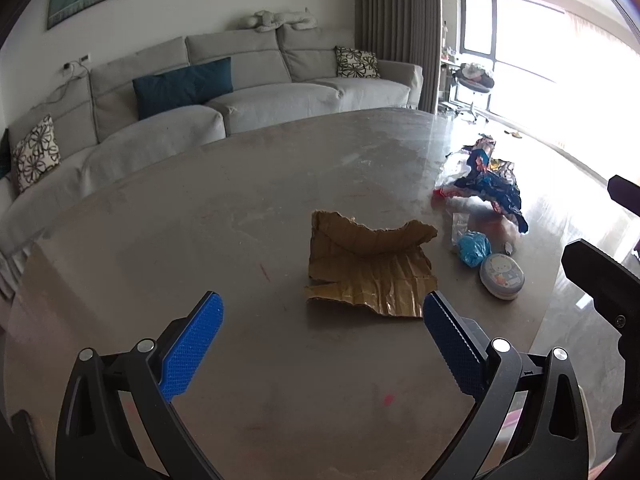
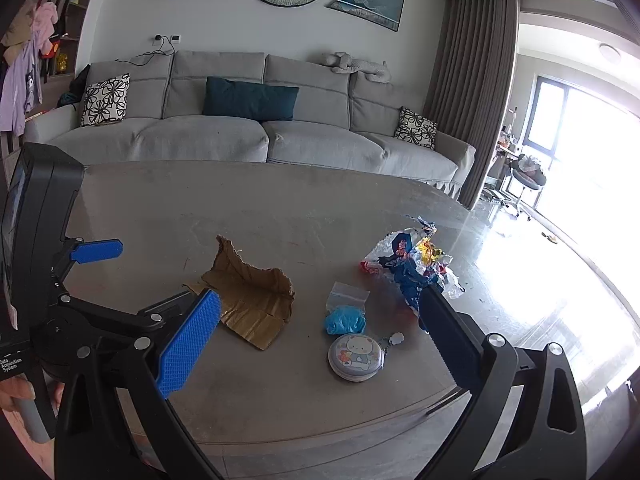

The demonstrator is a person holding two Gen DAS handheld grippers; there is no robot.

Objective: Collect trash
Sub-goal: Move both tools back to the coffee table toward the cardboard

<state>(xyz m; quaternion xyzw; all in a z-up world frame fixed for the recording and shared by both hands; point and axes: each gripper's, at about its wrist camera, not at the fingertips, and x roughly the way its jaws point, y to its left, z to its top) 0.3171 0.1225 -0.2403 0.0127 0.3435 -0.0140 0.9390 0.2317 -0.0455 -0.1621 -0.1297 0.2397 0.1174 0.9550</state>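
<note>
Both grippers hover over the grey worktop [image 1: 240, 200] with jaws spread wide and nothing between them — the left gripper [image 1: 322, 316] faces a torn piece of brown cardboard [image 1: 370, 266], the right gripper [image 2: 320, 320] sits above the smaller litter. To the cardboard's right lie a crumpled blue glove [image 2: 345, 319] on a clear plastic bag [image 2: 347, 293], a round cartoon tin [image 2: 356, 357] nearer the camera, and further back a heap of shiny foil wrappers [image 2: 412, 264] — all loose on the worktop

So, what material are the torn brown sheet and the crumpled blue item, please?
Torn brown sheet: corrugated cardboard, matte, showing ribbed lines and ragged edges. Crumpled blue item: probably thin plastic film or a glove, slightly glossy and wrinkled; which one is unclear.
</note>
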